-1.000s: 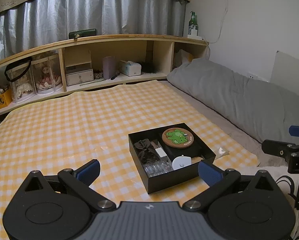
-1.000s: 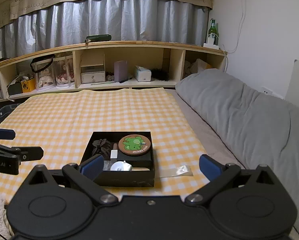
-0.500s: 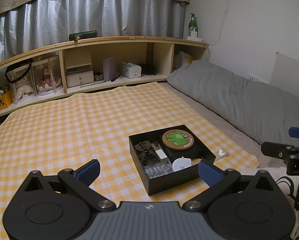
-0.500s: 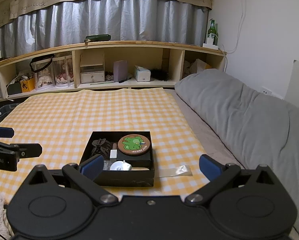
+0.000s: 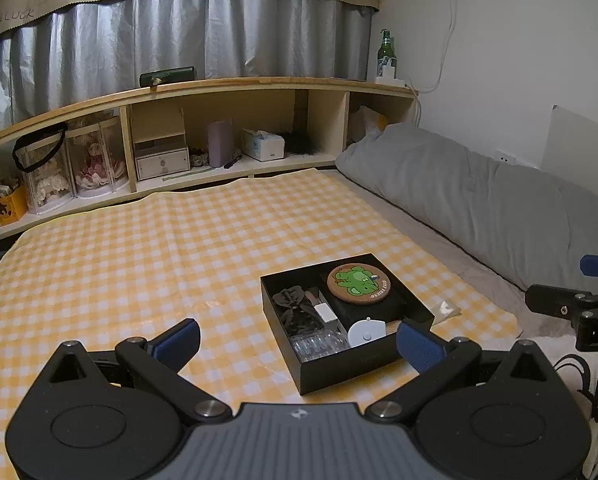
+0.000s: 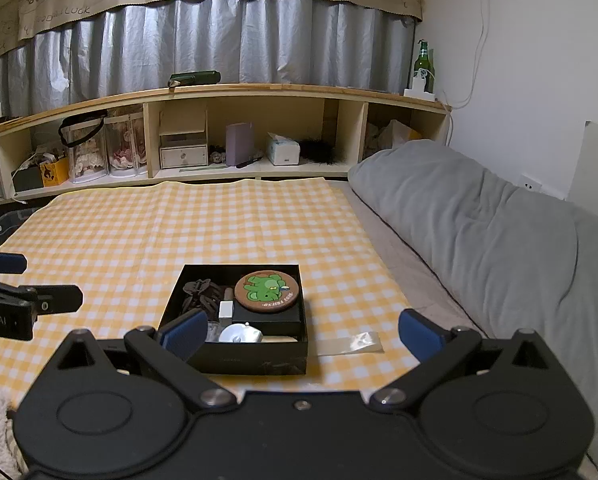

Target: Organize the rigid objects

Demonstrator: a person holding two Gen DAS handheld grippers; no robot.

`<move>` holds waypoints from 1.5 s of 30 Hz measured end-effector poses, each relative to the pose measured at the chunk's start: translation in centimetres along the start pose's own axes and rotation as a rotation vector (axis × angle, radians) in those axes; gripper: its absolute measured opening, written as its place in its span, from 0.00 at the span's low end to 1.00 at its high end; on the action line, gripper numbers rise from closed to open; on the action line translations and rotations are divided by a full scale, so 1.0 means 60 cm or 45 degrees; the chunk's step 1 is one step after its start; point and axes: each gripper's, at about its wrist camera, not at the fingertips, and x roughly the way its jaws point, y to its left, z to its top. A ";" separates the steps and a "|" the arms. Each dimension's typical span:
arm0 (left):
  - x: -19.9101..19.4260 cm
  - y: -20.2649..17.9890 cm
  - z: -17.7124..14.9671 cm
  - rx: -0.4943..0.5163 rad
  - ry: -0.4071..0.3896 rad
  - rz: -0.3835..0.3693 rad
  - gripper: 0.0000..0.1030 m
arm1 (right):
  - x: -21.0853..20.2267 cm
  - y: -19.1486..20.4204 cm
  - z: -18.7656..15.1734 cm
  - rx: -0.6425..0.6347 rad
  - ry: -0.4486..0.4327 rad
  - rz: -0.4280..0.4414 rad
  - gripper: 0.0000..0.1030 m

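A black open box [image 5: 341, 368] [image 6: 251, 360] sits on the yellow checked cloth [image 5: 159, 264] [image 6: 179, 232]. Inside lie a round cork coaster with a green cartoon animal [image 5: 358, 279] [image 6: 268, 291], a black hair claw [image 5: 295, 307] [image 6: 199, 294], a small white block [image 5: 325, 312] [image 6: 226, 309], a white round device [image 5: 366, 331] [image 6: 240, 335] and a clear plastic piece [image 5: 319, 344]. My left gripper [image 5: 297, 340] is open, nothing between its blue pads, just short of the box. My right gripper [image 6: 301, 330] is open too, straddling the box's near side from above. Each gripper shows at the other view's edge.
A clear plastic strip [image 6: 349, 343] [image 5: 445, 308] lies on the cloth right of the box. A grey pillow [image 6: 499, 232] [image 5: 479, 200] runs along the right wall. A wooden shelf [image 6: 239, 136] with boxes, dolls and a green bottle [image 6: 423, 65] lines the back.
Both grippers have pulled slightly back and up from the box; it looks a little lower and smaller in both views. Nothing in the box moved.
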 end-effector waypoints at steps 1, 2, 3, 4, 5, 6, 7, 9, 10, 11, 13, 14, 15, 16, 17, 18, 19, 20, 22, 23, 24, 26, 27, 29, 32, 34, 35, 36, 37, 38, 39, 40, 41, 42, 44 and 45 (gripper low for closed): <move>0.000 0.000 0.000 0.000 0.000 -0.001 1.00 | 0.000 0.000 0.000 0.001 0.000 0.000 1.00; 0.000 0.000 0.000 -0.002 0.000 -0.001 1.00 | 0.000 0.000 0.000 0.001 0.000 0.001 1.00; 0.000 0.000 0.000 -0.002 -0.001 0.000 1.00 | 0.000 0.000 0.000 0.002 0.000 0.001 1.00; 0.000 0.001 0.000 -0.001 -0.001 -0.001 1.00 | 0.000 0.000 0.000 0.003 0.000 0.001 1.00; 0.000 0.001 0.000 0.001 -0.001 -0.001 1.00 | -0.001 -0.001 0.000 0.005 0.000 0.001 1.00; 0.000 0.001 0.000 0.000 -0.002 0.001 1.00 | -0.001 -0.001 0.001 0.006 0.000 0.001 1.00; 0.000 0.001 0.000 -0.001 -0.003 0.000 1.00 | -0.001 0.000 0.002 0.006 0.000 0.001 1.00; 0.000 0.001 0.000 -0.001 -0.002 0.000 1.00 | -0.001 -0.001 0.001 0.004 -0.001 0.000 1.00; -0.001 0.001 0.000 0.001 -0.003 0.001 1.00 | -0.001 0.000 0.001 0.004 -0.001 -0.001 1.00; 0.000 0.001 0.000 0.001 -0.004 0.002 1.00 | -0.001 0.000 0.001 0.004 -0.001 -0.001 1.00; 0.000 0.000 0.001 0.001 -0.006 0.004 1.00 | -0.001 0.000 0.001 0.002 0.000 -0.002 1.00; 0.000 -0.001 0.001 0.001 -0.006 0.003 1.00 | -0.001 -0.001 0.001 0.003 0.000 -0.002 1.00; 0.000 -0.001 0.000 0.000 -0.006 0.003 1.00 | -0.001 -0.001 0.001 0.003 0.000 -0.002 1.00; 0.000 -0.001 0.001 0.001 -0.005 0.004 1.00 | -0.001 0.000 0.001 0.003 -0.001 -0.002 1.00; 0.000 -0.001 0.001 0.001 -0.006 0.004 1.00 | -0.001 0.000 0.001 0.004 -0.001 -0.002 1.00; 0.000 -0.001 0.001 0.002 -0.006 0.004 1.00 | -0.001 0.000 0.001 0.003 -0.001 -0.002 1.00; 0.001 -0.001 0.001 0.003 -0.006 0.005 1.00 | -0.001 0.000 0.001 0.003 -0.001 -0.002 1.00; 0.000 -0.001 0.001 0.004 -0.007 0.004 1.00 | -0.001 0.000 0.001 0.003 0.000 -0.002 1.00; 0.000 -0.002 0.001 0.001 -0.007 0.004 1.00 | -0.001 0.000 0.001 0.002 0.000 -0.002 1.00; 0.000 -0.002 0.001 0.000 -0.006 0.005 1.00 | -0.001 0.000 0.001 0.002 -0.001 -0.003 1.00; 0.000 -0.002 0.001 0.001 -0.007 0.005 1.00 | -0.001 0.000 0.001 0.002 -0.001 -0.003 1.00; 0.000 -0.002 0.001 0.003 -0.007 0.006 1.00 | -0.001 0.000 0.001 0.002 -0.001 -0.003 1.00; 0.000 -0.002 0.001 0.003 -0.008 0.006 1.00 | -0.001 0.000 0.000 0.003 -0.001 -0.003 1.00; -0.001 -0.003 0.001 0.002 -0.007 0.005 1.00 | -0.001 0.000 0.001 0.002 -0.001 -0.004 1.00; -0.001 -0.003 0.001 0.004 -0.007 0.006 1.00 | -0.001 0.001 0.000 0.001 -0.001 -0.004 1.00; -0.001 -0.003 0.001 0.003 -0.007 0.005 1.00 | -0.001 0.001 0.000 0.002 -0.001 -0.004 1.00; -0.001 -0.003 0.000 0.002 -0.007 0.004 1.00 | -0.001 0.001 0.000 0.002 -0.001 -0.004 1.00; -0.001 -0.004 0.001 0.003 -0.006 0.004 1.00 | -0.001 0.001 0.000 0.002 -0.001 -0.004 1.00; -0.001 -0.004 0.001 0.002 -0.007 0.005 1.00 | -0.001 0.001 0.000 0.002 -0.001 -0.004 1.00; -0.001 -0.005 0.001 0.001 -0.007 0.006 1.00 | -0.001 0.001 0.000 0.002 -0.001 -0.004 1.00; -0.001 -0.005 0.001 0.001 -0.007 0.005 1.00 | -0.001 0.001 0.000 0.002 -0.001 -0.004 1.00; -0.001 -0.005 0.001 0.000 -0.006 0.005 1.00 | -0.001 0.001 0.000 0.001 -0.002 -0.004 1.00; -0.001 -0.005 0.001 0.000 -0.007 0.006 1.00 | -0.001 0.001 0.000 0.001 -0.001 -0.003 1.00; -0.001 -0.005 0.001 0.001 -0.007 0.006 1.00 | -0.001 0.001 0.000 0.002 -0.001 -0.004 1.00; -0.001 -0.005 0.001 0.001 -0.008 0.006 1.00 | -0.001 0.001 0.000 0.002 -0.001 -0.003 1.00; -0.001 -0.004 0.001 0.001 -0.007 0.005 1.00 | -0.001 0.001 0.000 0.002 -0.001 -0.003 1.00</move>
